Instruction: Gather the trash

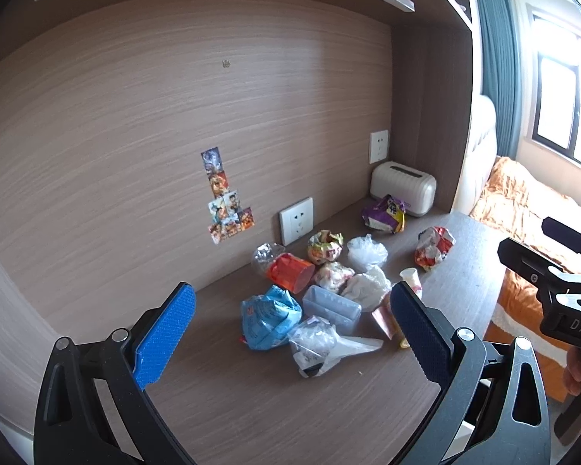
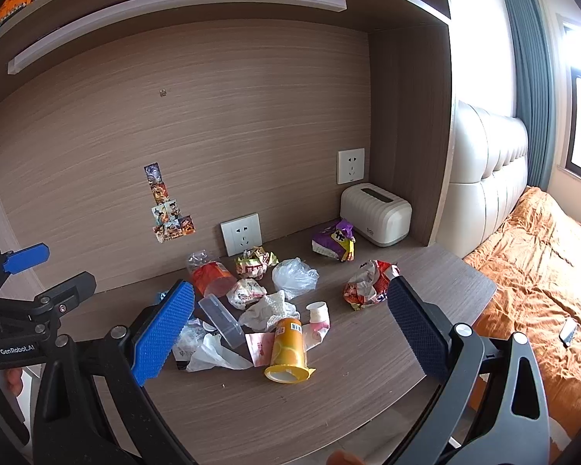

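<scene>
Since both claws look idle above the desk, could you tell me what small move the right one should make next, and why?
Probably lower the right claw onto the yellow cup. It is open and empty, and the cup lies on its side nearest the front of the pile, roughly between the fingers.

wooden desk (image 2: pixel 368 368) under scattered wrappers (image 2: pixel 368 285), yellow cup (image 2: pixel 288 348), tissue box (image 2: pixel 375 215)

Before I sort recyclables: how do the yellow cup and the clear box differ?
The yellow cup is opaque, printed with orange slices, and round; the clear box is see-through, plain and long with straight sides. The cup lies tipped over, open mouth toward the desk's front edge; the box lies flat, its top facing up. Both look empty and sit in the same trash pile on the desk.
</scene>
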Demonstrator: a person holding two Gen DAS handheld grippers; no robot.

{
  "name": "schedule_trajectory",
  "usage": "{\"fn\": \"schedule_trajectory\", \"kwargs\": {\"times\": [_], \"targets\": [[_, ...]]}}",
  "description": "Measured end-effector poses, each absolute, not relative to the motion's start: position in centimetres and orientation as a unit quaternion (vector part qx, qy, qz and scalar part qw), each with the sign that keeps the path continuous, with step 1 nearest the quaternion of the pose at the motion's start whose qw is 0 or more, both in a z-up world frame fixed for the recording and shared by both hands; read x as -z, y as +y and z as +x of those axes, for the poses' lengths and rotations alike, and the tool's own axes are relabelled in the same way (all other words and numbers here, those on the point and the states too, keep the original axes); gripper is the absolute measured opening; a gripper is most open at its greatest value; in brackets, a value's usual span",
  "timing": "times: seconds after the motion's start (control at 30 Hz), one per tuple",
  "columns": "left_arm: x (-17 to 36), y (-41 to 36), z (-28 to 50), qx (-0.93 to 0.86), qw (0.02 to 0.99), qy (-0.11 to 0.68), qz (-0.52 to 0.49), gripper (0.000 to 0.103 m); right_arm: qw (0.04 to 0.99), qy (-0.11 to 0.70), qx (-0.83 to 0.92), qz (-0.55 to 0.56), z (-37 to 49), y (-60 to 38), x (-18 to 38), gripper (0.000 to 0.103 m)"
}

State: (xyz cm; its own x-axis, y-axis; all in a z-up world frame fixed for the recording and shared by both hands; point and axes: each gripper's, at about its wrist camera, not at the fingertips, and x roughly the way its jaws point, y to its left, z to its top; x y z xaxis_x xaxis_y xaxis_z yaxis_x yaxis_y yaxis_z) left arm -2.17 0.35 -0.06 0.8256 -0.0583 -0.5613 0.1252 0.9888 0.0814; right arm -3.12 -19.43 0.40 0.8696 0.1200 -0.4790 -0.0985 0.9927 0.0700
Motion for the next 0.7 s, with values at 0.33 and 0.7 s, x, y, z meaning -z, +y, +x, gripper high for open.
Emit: {"fn": "schedule_trajectory", "kwargs": {"times": [0.33, 0.7], "targets": [[0.28, 0.95, -2.06, 0.049, 0.952, 0.299, 0.045, 0.098, 0.966, 0.252, -0.057, 0.021, -3.27, -19.2, -0.24, 0.1], [0.53, 1.17, -1.94, 0.049, 0.952, 0.301, 0.041, 0.098, 0.966, 0.252, -0.06, 0.018, -3.2, -18.83, -0.25, 0.1]]}}
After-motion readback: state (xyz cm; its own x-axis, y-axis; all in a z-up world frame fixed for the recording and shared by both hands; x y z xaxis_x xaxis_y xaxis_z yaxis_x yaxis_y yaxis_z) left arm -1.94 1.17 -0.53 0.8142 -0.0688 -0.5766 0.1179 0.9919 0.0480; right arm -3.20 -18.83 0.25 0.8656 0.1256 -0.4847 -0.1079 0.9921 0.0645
